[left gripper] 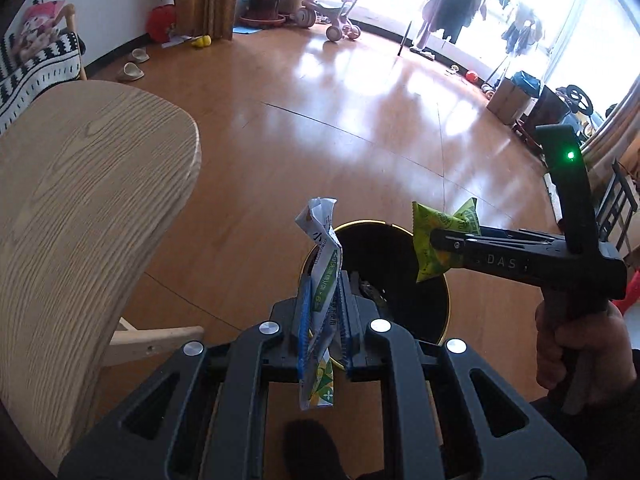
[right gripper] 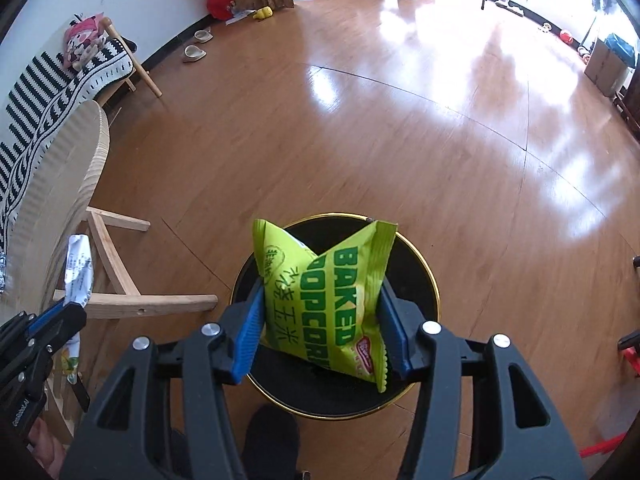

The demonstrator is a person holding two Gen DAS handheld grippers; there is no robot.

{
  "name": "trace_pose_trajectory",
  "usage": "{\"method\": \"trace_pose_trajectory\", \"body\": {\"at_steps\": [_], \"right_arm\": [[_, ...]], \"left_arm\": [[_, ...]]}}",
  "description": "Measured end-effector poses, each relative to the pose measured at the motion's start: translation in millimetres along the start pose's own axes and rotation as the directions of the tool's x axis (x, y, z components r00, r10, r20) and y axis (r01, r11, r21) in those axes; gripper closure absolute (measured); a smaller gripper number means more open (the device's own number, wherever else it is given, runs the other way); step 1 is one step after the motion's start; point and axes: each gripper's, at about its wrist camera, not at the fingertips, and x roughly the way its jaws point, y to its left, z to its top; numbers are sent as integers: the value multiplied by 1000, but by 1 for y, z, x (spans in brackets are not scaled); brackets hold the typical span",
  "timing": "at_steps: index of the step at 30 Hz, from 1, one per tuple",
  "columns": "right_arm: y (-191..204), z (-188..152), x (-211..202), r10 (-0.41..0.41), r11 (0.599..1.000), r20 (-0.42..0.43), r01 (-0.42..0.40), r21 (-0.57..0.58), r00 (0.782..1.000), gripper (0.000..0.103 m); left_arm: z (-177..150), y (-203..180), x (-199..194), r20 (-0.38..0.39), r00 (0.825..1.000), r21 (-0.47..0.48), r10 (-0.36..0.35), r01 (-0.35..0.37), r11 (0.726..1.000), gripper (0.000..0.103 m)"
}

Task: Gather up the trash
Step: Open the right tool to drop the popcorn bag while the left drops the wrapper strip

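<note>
Release each item only while it is hanging inside the rim of the black trash bin [right gripper: 424,280]. The right tool [right gripper: 324,320] is clamping a green popcorn bag [right gripper: 332,308] directly above the bin. The left tool [left gripper: 324,320] is pinching a crumpled white wrapper [left gripper: 320,264] narrowly, over the bin's near-left edge. A wooden table [left gripper: 88,200] is standing left of the bin.

The popcorn bag [right gripper: 332,304] hides much of the bin's [right gripper: 424,280] inside; the worktop [left gripper: 80,208] runs off the left edge.

wooden chair [left gripper: 88,200], 2 slippers [left gripper: 134,65], tricycle [left gripper: 336,16]
</note>
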Motion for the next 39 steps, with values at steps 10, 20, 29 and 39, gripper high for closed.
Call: {"method": "trace_pose_trajectory", "body": {"at_steps": [10,20,29,39], "right_arm": [[8,-2,-13,-41,998,60,44,-41,997,34],[-1,-1,-24,-59,998,111,61,-20,992,33],[-14,-4,-36,-70,997,145,67,26,987,33],[-34,-4,-39,-84,994,159,72,76,984,33]], "left_arm": [[0,-12,3,-8,999,29,-48,48,998,91],[2,-26,22,-45,995,39,-88,90,995,91],[6,-40,42,-68,986,45,-150,154,987,91],[10,-55,57,-78,976,50,-202,206,977,81]]}}
